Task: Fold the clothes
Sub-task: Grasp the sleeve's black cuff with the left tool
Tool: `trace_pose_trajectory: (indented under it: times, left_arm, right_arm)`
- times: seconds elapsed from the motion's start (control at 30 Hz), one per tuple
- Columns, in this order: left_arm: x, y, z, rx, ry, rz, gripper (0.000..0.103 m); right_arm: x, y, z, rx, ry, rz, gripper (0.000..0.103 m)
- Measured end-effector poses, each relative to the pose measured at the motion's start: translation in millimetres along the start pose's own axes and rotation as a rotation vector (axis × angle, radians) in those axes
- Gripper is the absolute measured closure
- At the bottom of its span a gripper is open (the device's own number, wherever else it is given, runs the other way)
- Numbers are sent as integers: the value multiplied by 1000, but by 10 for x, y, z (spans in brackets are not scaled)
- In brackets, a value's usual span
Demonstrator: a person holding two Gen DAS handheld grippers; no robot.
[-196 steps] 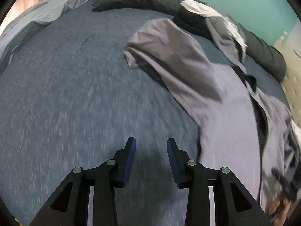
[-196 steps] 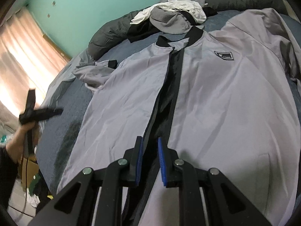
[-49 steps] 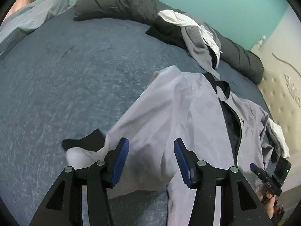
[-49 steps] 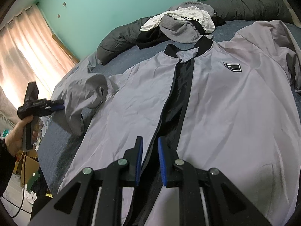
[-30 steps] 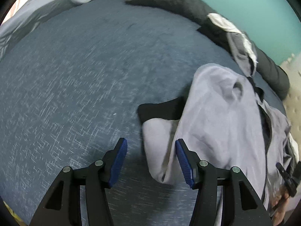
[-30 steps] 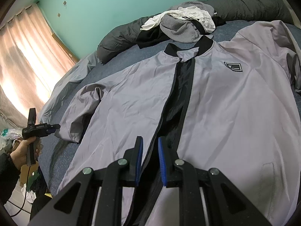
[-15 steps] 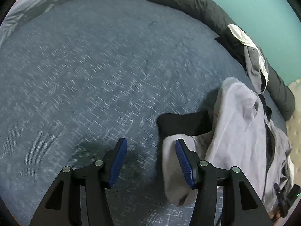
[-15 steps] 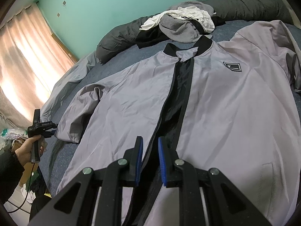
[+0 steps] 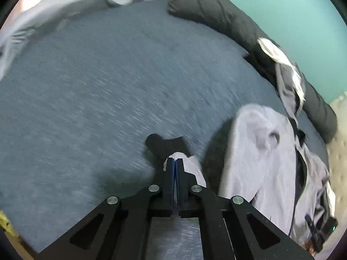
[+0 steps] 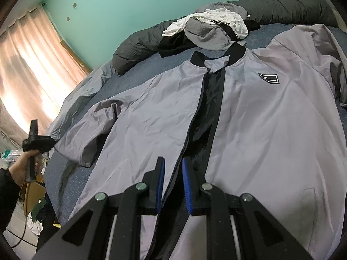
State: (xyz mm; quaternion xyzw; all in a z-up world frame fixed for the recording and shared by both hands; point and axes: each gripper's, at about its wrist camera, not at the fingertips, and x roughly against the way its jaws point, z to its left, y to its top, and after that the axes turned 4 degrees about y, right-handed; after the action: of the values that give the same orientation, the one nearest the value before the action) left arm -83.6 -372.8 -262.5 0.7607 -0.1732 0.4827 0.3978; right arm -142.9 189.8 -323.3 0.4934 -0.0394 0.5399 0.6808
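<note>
Since half a second ago the left gripper (image 9: 174, 160) has gone from spread jaws hovering beside the sleeve end to jaws that have just closed, blue pads pressed together with the grey sleeve (image 9: 190, 166) cloth pinched between their tips. The black cuff (image 9: 166, 146) sticks out just beyond the fingertips, lying on the blue bedsheet (image 9: 97, 99). To the right of the fingers the rest of the sleeve humps up in a loose fold toward the jacket (image 10: 249, 125) body. In the right wrist view the same gripper shows at the far left, held by a hand (image 10: 20, 165), its tip meeting the sleeve end at the bed's edge.

The right gripper (image 10: 173, 162) has not shifted. Its jaws stand a little apart, one blue pad on each side of the jacket's open zipper line near the hem; whether the pads press on the cloth cannot be told. The jacket lies spread face up ahead of these fingers, black collar (image 10: 218, 57) far beyond the tips, chest patch (image 10: 268, 78) beyond and to the right.

Past the collar sits a heap of grey and white clothes (image 10: 214, 29) resting against a long dark bolster (image 10: 288, 6) along the green wall (image 10: 141, 4). Pale curtains (image 10: 28, 69) hang far left of the fingers.
</note>
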Motion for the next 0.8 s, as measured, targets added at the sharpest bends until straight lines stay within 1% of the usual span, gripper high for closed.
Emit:
trace_pose_trajectory:
  times: [0.1, 0.2, 0.27, 0.3, 0.33, 0.4, 0.43, 0.5, 0.57, 0.7, 0.8]
  left_arm:
    - [175, 96, 207, 40, 79, -20, 102]
    - [179, 186, 426, 107, 147, -4, 101]
    - [130, 225, 614, 162, 169, 0, 101]
    - [64, 263, 638, 186, 178, 0, 101]
    - [38, 267, 711, 209, 178, 0, 101]
    - [-96, 343, 737, 233, 172, -7, 101]
    - [-114, 358, 756, 236, 161, -21, 101]
    - [-90, 393, 769, 212, 140, -66, 101]
    - [-44, 378, 742, 179, 137, -92, 101]
    - [222, 201, 723, 155, 109, -158, 100]
    - [323, -28, 689, 111, 79, -142, 99]
  right_arm:
    - [22, 4, 21, 3, 5, -5, 87]
    - [33, 4, 29, 6, 5, -6, 87]
    - [31, -1, 36, 8, 4, -5, 87]
    - [28, -4, 38, 9, 3, -4, 87]
    - [20, -9, 40, 10, 0, -1, 87]
    - [6, -17, 43, 13, -4, 3, 87]
    - [-3, -20, 45, 15, -8, 6, 87]
    - [-19, -27, 44, 18, -14, 11, 87]
    - [-34, -34, 37, 17, -19, 15, 87]
    - [-57, -40, 26, 13, -25, 19, 87]
    - [-60, -55, 53, 18, -24, 20, 87]
